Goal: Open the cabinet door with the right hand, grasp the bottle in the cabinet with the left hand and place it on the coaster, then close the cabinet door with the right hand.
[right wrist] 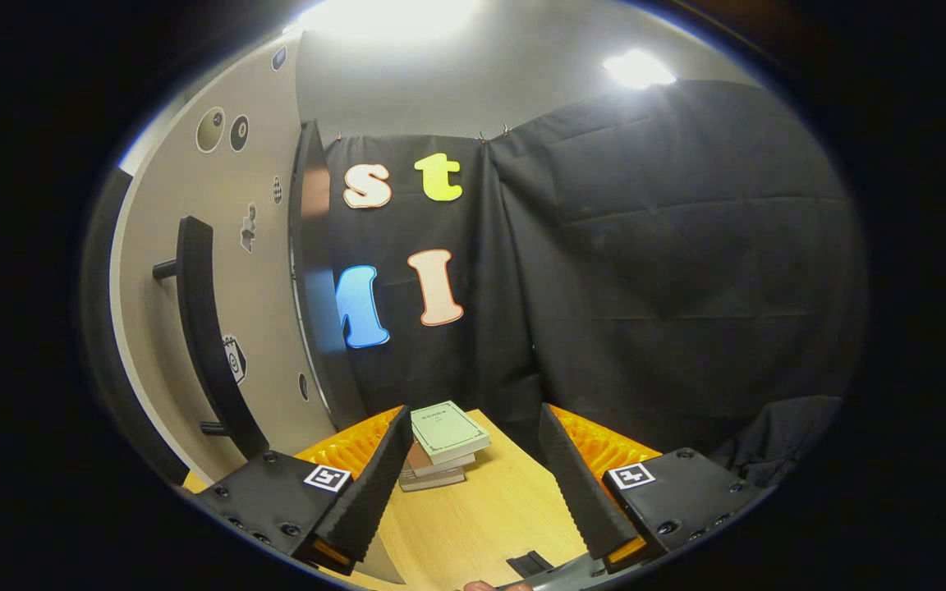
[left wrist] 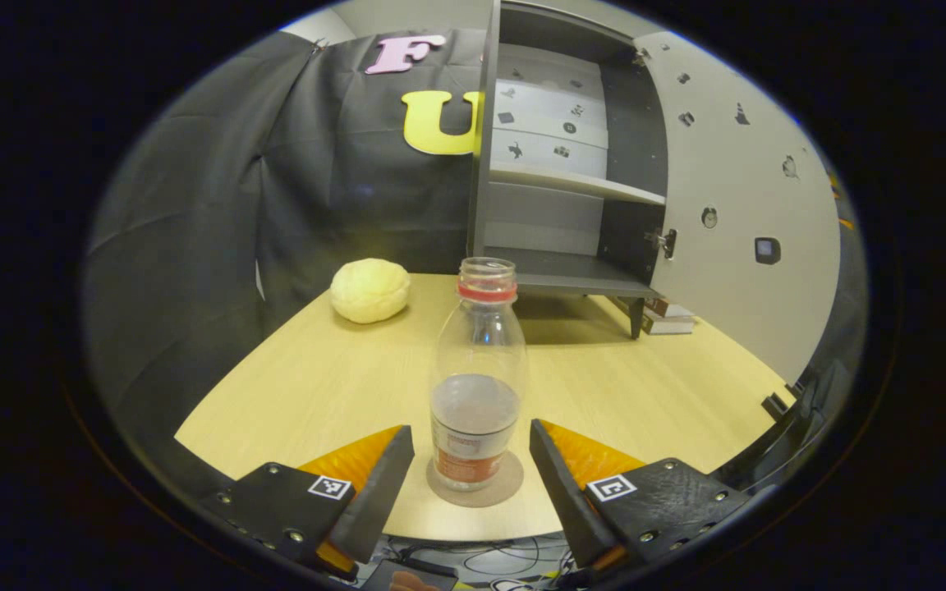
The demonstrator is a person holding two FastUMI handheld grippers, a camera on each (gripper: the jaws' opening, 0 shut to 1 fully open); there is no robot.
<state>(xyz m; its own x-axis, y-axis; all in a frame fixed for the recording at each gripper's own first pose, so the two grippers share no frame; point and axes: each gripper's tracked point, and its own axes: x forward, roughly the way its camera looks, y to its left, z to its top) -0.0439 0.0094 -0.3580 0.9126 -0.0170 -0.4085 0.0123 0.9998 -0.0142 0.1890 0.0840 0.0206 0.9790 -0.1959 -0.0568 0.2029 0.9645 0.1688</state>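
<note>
Where round coaster (left wrist: pixel 475 491) lies, clear bottle (left wrist: pixel 477 377)

right tool (right wrist: pixel 469 460): jaws apart, empty | cabinet door (right wrist: pixel 194 246) with handle (right wrist: pixel 206 345) left | books (right wrist: pixel 444 443) ahead on table (right wrist: pixel 481 517)

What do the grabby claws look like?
Both the left gripper and the right gripper have two dark wedge-shaped jaws with ridged faces, bright orange ribbed backing, and black bolted blocks that each carry a small black-and-white square marker.

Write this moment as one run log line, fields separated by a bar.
bottle: upright on coaster | left gripper: open, released | cabinet door: open | right gripper: open, beside door handle
</note>
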